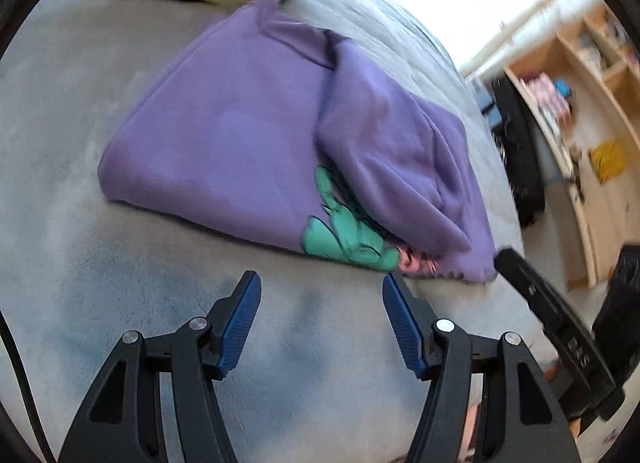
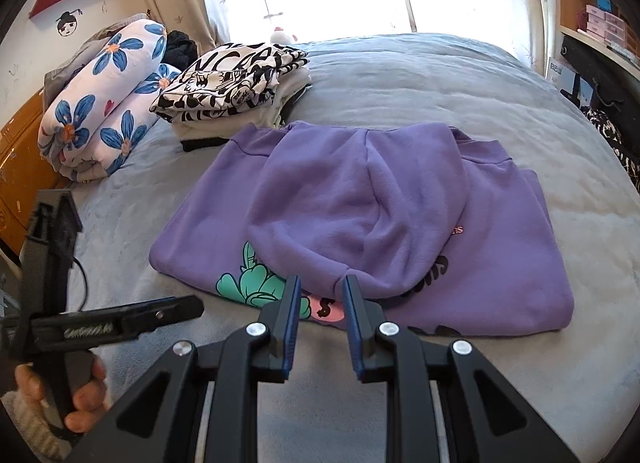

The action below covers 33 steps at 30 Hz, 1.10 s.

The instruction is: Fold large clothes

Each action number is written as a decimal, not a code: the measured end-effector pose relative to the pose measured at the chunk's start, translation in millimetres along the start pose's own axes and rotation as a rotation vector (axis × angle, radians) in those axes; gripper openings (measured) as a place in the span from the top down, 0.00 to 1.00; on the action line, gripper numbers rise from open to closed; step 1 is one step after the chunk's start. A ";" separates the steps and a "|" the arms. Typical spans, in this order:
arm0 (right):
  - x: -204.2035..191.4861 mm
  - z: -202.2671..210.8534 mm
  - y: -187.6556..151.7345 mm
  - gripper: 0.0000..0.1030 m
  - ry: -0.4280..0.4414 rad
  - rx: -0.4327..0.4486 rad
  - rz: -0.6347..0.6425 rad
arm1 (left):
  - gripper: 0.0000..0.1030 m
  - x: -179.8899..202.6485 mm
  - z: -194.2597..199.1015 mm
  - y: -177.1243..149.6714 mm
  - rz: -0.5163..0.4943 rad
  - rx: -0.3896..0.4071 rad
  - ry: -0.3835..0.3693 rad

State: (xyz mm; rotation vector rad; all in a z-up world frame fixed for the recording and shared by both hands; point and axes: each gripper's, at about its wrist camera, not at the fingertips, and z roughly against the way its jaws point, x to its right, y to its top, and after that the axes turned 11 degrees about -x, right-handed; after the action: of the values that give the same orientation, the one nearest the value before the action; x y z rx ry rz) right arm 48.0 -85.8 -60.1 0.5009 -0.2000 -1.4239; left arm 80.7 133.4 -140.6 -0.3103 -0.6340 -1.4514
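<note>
A pale grey bedspread (image 2: 420, 79) covers the bed under a bright window, and my purple hoodie (image 2: 500, 247) lies in the middle of it, already folded into a rough rectangle with the hood (image 2: 344, 199) laid down over the printed front.

The hoodie looks like thick fleece: soft, floppy, fairly heavy for cloth, likely to sag and slide open if I lift it by one corner. I judge the best hold is along the near folded edge, one tong at each end, pinching all the layers together.

My right gripper (image 2: 320, 295) hangs right at the tip of the hood, its jaws close together with a narrow gap; the hood tip sits at that gap, but I cannot tell whether the pads actually pinch it. My left gripper (image 1: 320, 291) hovers just short of the hoodie's near edge, jaws well apart and empty.

Beyond the hoodie's far left corner sits a stack of folded black-and-white clothes (image 2: 236, 79), almost touching it, and left of that a flowered blanket roll (image 2: 104, 103). Shelves (image 1: 580, 111) stand off to the hoodie's right, clear of my work.
</note>
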 end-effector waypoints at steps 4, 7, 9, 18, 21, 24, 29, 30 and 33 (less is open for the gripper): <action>-1.4 -8.5 2.8 0.79 -0.003 -0.014 0.004 | 0.40 -22.8 -13.1 8.9 0.055 0.049 -0.056; -0.9 -16.1 6.4 0.79 -0.007 -0.026 0.002 | 0.40 -40.0 -27.4 19.7 0.106 0.072 -0.085; -0.4 -20.5 8.9 0.79 -0.005 -0.031 -0.002 | 0.40 -46.3 -32.9 26.0 0.129 0.087 -0.112; 6.4 -30.3 32.7 0.80 0.006 -0.009 -0.025 | 0.40 -41.1 -44.1 68.9 0.149 0.157 -0.156; 10.6 -33.2 47.0 0.80 0.010 0.006 -0.035 | 0.42 -33.7 -37.9 75.9 0.138 0.208 -0.160; 11.0 -38.0 63.7 0.80 -0.024 0.021 -0.026 | 0.57 -16.7 -28.0 77.8 0.088 0.280 -0.121; 5.6 -59.7 91.0 0.83 -0.100 0.061 0.012 | 0.77 -6.6 -14.3 74.1 0.019 0.330 -0.007; 5.2 -67.7 93.4 0.84 -0.114 0.058 0.016 | 0.79 -2.3 -13.5 72.1 0.007 0.341 0.016; 11.7 -99.1 91.8 0.88 -0.128 -0.013 -0.008 | 0.82 10.6 -8.5 66.2 -0.044 0.374 0.089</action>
State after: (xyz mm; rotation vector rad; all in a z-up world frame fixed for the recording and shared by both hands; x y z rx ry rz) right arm 173.7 -70.3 -108.3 0.4007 -0.2915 -1.4654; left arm 147.2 127.8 -129.6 0.0606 -0.8272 -1.3484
